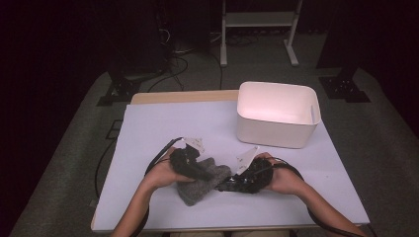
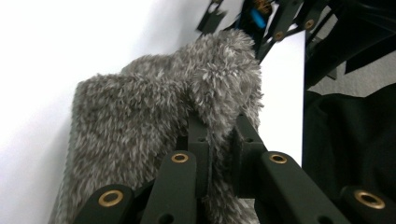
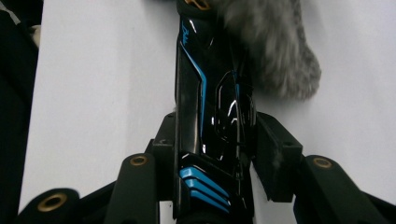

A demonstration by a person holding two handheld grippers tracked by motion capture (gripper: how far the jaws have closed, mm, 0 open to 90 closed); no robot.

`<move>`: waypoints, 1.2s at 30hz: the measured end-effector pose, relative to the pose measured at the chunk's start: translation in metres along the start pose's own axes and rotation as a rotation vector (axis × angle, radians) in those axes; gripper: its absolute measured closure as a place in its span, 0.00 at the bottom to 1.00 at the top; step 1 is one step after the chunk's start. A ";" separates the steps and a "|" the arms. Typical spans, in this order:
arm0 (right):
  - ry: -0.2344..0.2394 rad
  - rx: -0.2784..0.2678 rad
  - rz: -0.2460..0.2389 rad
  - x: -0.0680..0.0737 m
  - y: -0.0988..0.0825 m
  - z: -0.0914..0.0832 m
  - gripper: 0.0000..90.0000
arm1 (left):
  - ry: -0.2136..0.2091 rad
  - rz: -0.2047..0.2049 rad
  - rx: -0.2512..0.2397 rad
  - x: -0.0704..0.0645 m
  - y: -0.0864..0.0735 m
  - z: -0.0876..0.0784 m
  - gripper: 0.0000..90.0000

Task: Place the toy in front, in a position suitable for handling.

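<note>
A grey fuzzy fabric piece lies on the white table between my two hands. My left gripper is shut on a raised fold of that fabric; in the high view this left gripper reaches in from the left. My right gripper is shut on a glossy black object with blue stripes, which points toward the fuzzy fabric. Its far end is hidden by the fabric's edge. In the high view my right gripper meets the fabric from the right.
A white rectangular bin stands at the table's back right, an open top showing nothing inside. Cables trail from both grippers across the table front. A white metal stand is on the floor beyond the table.
</note>
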State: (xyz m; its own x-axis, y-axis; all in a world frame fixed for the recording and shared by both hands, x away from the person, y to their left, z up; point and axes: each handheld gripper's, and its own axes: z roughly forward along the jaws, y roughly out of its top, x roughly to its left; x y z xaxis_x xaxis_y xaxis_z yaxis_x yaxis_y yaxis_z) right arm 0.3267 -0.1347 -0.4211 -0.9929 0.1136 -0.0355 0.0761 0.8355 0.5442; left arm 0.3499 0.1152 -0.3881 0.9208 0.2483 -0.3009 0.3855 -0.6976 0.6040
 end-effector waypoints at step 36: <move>0.031 -0.077 0.040 -0.009 0.024 -0.006 0.62 | -0.031 -0.006 -0.071 0.001 0.008 -0.010 0.91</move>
State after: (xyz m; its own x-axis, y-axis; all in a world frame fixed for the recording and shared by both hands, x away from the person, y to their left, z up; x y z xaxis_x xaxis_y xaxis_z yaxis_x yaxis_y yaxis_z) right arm 0.3373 -0.1190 -0.4033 -0.9916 0.1287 0.0127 0.1098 0.7865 0.6077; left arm 0.3548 0.1167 -0.3765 0.9167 0.2303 -0.3265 0.3948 -0.6467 0.6526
